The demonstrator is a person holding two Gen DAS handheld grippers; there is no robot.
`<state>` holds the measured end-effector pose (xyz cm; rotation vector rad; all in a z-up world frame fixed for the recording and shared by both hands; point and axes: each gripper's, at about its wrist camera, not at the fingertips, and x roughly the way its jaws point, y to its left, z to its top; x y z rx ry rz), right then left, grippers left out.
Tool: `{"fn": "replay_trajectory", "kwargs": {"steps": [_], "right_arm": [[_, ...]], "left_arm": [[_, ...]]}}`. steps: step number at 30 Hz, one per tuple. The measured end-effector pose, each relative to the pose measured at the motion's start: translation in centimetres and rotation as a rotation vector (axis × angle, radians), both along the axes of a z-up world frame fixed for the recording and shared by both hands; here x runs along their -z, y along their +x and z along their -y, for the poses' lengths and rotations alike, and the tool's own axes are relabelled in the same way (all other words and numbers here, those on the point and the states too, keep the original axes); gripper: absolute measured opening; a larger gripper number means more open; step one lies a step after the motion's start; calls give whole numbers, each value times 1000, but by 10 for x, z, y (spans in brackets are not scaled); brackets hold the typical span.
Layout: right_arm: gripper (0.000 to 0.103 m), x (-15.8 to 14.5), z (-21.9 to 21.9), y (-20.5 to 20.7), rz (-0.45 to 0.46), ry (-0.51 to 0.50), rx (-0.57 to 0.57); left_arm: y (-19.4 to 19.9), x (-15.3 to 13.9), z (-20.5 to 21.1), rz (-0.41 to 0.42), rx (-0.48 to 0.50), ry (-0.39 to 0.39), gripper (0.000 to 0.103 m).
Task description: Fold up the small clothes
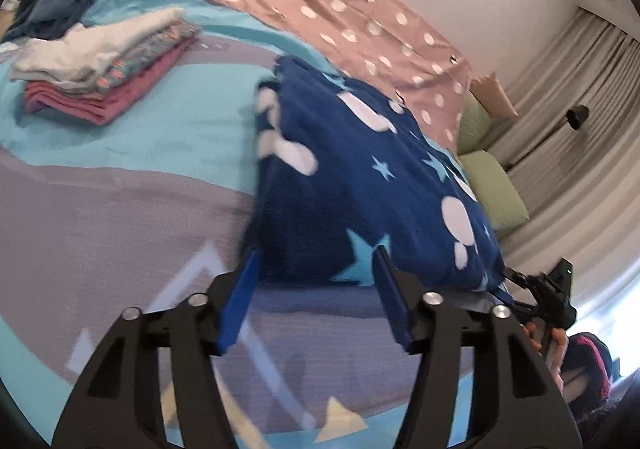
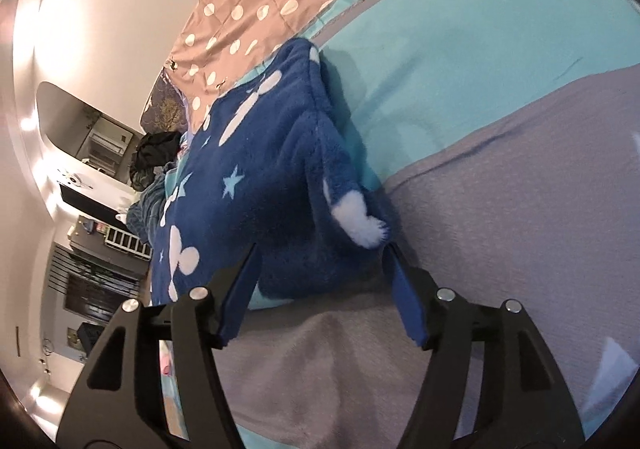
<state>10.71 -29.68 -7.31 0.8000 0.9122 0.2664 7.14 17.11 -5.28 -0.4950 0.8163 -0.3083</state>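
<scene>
Blue fleece garment (image 1: 360,177) seen ahead of both spread grippers, on the bed

The garment's near edge is seen between the parted jaws of the left gripper (image 1: 316,253) and of the right gripper (image 2: 320,249); neither is closed on it. It lies on the teal and grey bedspread (image 1: 120,201), with a stack of folded clothes (image 1: 104,65) well beyond it, a pink dotted cloth (image 1: 340,9) behind and green pillows (image 1: 492,185) beside; the right gripper is seen tilted sideways

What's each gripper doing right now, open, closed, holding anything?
Left gripper: open, jaws spread around the edge of the blue fleece garment, not clamped.
Right gripper: open, jaws spread at the garment's other end, holding nothing.
</scene>
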Motion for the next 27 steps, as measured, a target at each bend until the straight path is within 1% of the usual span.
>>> {"fn": "replay_trajectory", "kwargs": {"steps": [3,4,5,9,11,12,13,14,16,18,19,20,21,23,24,26,27], "right_arm": [[65,2,-4,6,-1,14,-5],[65,2,-5,8,3,15,-7],[66,2,-5,9,5,17,-10],[68,2,-8,22,-3,25,-15],[69,1,-10,28,2,18,-16],[69,1,-11,31,3,13,-16],[69,0,-13,33,8,1,-14],[66,-1,-14,35,12,-11,-10],[58,-3,-15,36,22,-35,-8],[37,-6,-16,37,36,-27,-11],[34,-9,-16,36,48,-26,-12],[25,-15,-17,34,70,-38,-15],[21,-22,-18,32,96,-60,-19],[17,-37,-18,28,151,-103,-23],[16,-44,-17,27,170,-105,-23],[15,-59,-11,23,206,-90,-18],[15,-66,-8,21,221,-84,-16]], "left_arm": [[13,11,5,-31,1,3,67],[18,14,4,-34,-1,-17,70],[21,15,1,-35,-8,-49,71],[31,21,-14,-55,-47,-164,71],[36,24,-18,-70,-64,-179,60],[39,27,-19,-80,-77,-173,49],[41,28,-19,-80,-82,-168,44],[42,29,-19,-75,-83,-171,42],[42,27,-17,-61,-84,-158,36],[41,22,-13,-41,-80,-119,31],[41,20,-12,-34,-79,-104,28],[40,17,-9,-23,-79,-86,27],[40,14,-9,-16,-81,-78,24],[37,6,-7,7,-86,-71,21],[35,0,-7,24,-86,-69,19],[30,-18,-6,78,-79,-62,11],[28,-26,-6,102,-65,-67,11]]}}
